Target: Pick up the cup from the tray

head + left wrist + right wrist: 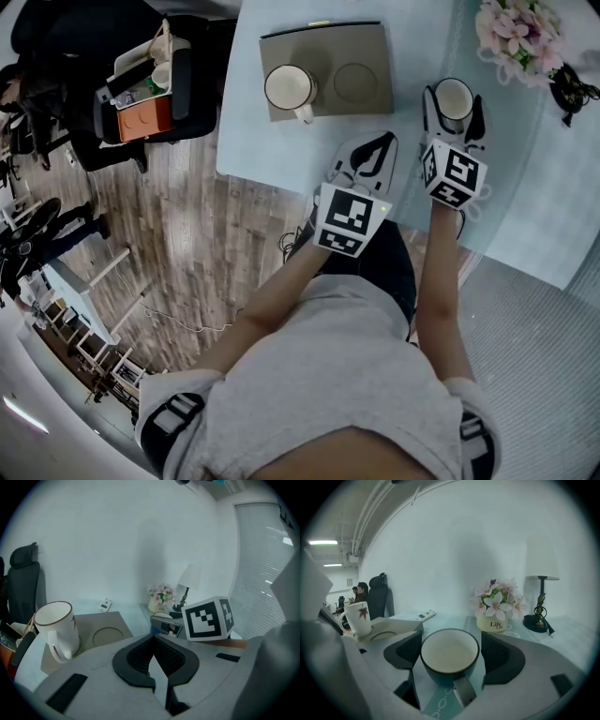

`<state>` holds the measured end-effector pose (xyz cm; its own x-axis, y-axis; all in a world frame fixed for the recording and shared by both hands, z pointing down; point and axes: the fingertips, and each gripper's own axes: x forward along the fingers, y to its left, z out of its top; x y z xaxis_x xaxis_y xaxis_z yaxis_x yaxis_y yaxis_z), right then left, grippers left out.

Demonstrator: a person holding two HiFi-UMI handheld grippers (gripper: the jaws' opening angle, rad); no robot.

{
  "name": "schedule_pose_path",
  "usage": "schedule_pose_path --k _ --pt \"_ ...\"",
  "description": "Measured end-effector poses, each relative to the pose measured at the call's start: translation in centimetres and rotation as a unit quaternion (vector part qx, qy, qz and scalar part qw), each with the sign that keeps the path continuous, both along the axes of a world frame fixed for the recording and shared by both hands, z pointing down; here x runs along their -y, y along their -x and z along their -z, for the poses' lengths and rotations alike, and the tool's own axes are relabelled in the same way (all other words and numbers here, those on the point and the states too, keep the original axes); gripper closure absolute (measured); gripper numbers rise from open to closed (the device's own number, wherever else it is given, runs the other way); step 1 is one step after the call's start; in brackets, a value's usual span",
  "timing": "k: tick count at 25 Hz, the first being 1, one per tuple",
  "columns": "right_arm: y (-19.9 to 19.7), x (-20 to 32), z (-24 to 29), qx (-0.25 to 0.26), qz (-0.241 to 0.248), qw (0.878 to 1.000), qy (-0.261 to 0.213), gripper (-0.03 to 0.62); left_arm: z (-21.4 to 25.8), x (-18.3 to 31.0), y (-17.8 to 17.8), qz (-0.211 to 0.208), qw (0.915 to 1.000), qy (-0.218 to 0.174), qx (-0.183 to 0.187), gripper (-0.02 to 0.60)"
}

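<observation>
A grey-brown tray (323, 42) lies on the pale table. A white mug (291, 89) with a dark rim stands in its left recess, and the round right recess (354, 82) is empty. My right gripper (454, 94) is off the tray to the right, shut on a dark teal cup (450, 651) with a white inside; its handle points toward the camera. The left gripper (373, 148) hovers at the table's near edge, jaws together and empty (152, 656). In the left gripper view, the white mug (56, 630) stands to its left.
A pot of pink flowers (516, 33) and a black lamp base (567, 89) stand at the table's far right. A white remote (426, 616) lies behind the tray. A black office chair (141, 84) loaded with items stands left on the wood floor.
</observation>
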<state>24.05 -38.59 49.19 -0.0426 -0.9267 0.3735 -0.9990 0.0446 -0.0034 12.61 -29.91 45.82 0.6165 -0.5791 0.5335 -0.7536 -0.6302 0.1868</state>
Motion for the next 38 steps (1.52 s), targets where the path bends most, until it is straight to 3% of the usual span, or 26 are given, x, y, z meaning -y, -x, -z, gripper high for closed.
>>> schedule_pose_path --k 4,9,13,19,27,33,38 --pt "0.3 0.0 4.4 0.021 -0.007 0.999 -0.041 0.25 1.0 -0.2 0.4 0.004 0.9999 -0.006 -0.014 0.577" --pt "3.2 -0.1 8.4 0.035 0.023 0.996 -0.074 0.25 2.3 -0.7 1.2 0.012 0.9995 -0.017 -0.025 0.577" --pt "7.3 -0.3 9.4 0.05 0.063 0.994 -0.077 0.25 3.5 -1.0 2.8 0.035 0.9981 -0.025 -0.045 0.577" --pt "15.1 -0.4 10.4 0.061 0.145 0.985 -0.077 0.25 4.1 -1.3 7.7 0.099 0.9938 -0.04 -0.034 0.577" --pt "23.9 -0.4 9.5 0.059 0.231 0.97 -0.048 0.25 4.4 -1.8 15.5 0.192 0.9799 -0.043 -0.034 0.577" --pt "27.6 0.9 7.0 0.04 0.25 0.967 -0.002 0.25 3.9 -1.8 20.1 0.242 0.9687 -0.037 -0.04 0.577" --pt "28.4 1.6 5.6 0.018 0.251 0.967 0.029 0.25 4.1 -2.3 21.9 0.27 0.9615 -0.027 -0.04 0.577"
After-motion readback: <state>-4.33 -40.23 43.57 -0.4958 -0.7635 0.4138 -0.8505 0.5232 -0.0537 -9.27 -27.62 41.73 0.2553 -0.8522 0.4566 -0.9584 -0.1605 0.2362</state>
